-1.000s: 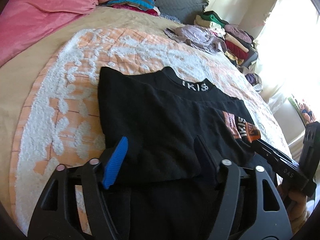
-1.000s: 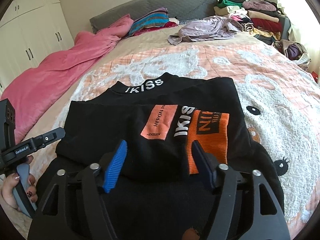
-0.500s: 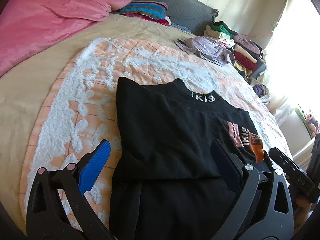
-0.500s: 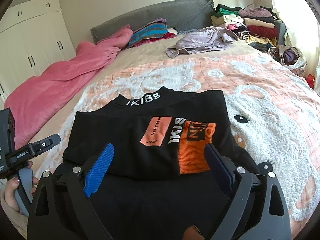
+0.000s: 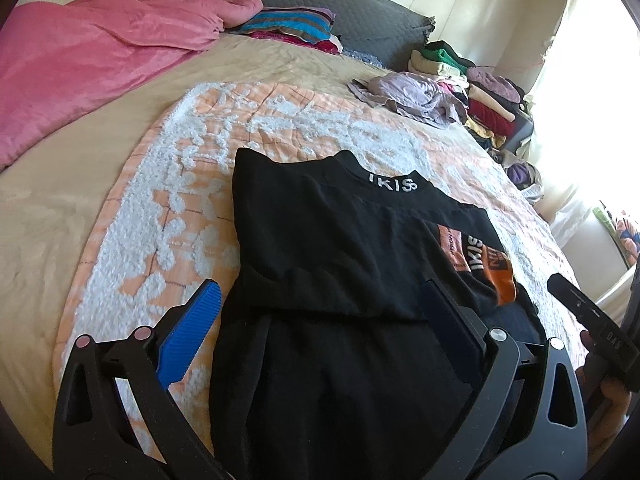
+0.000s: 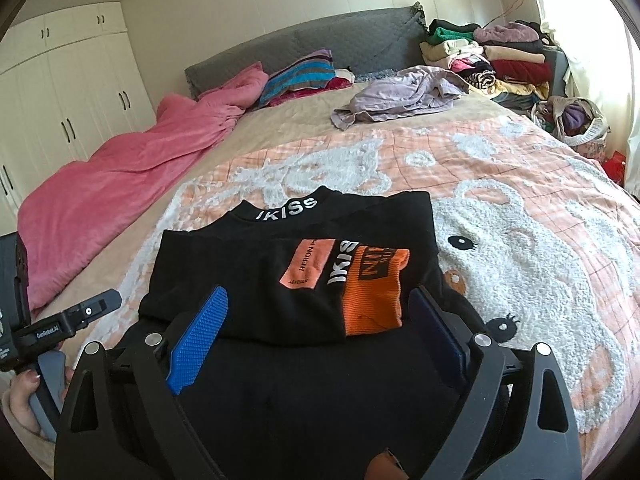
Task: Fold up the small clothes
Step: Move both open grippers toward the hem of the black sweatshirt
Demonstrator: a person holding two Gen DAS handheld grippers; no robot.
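— On the bed (image 6: 280, 140), over the peach blanket (image 6: 520, 200), where does the black top (image 6: 280, 280) stand?

— It lies flat in the middle of the blanket, collar with white lettering toward the headboard. Its upper part is doubled over the lower, so a folded edge runs across it just ahead of both claws. The orange and peach patches (image 6: 368, 280) sit on top, toward the right side.

— And the claws?

— The left claw (image 5: 320, 320) has its jaws wide apart, and they have just been opening; the cloth lies under the gap, but neither pad presses on it. The right claw (image 6: 320, 320) is the same: jaws spread, just opened, fabric beneath, nothing pinched. In its own view a hand (image 6: 24, 400) holds the other tool's handle.

— So how far along?

— I'd judge one fold laid and let go. The bottom of the garment hangs unfolded toward the near edge, so at least one more fold seems left to make a compact packet.

— Anything beyond this piece?

— A crumpled lilac garment (image 6: 400, 96) lies farther up the bed, unfolded; it may be next. Stacks of clothes (image 6: 500, 60) stand beyond it by the window.
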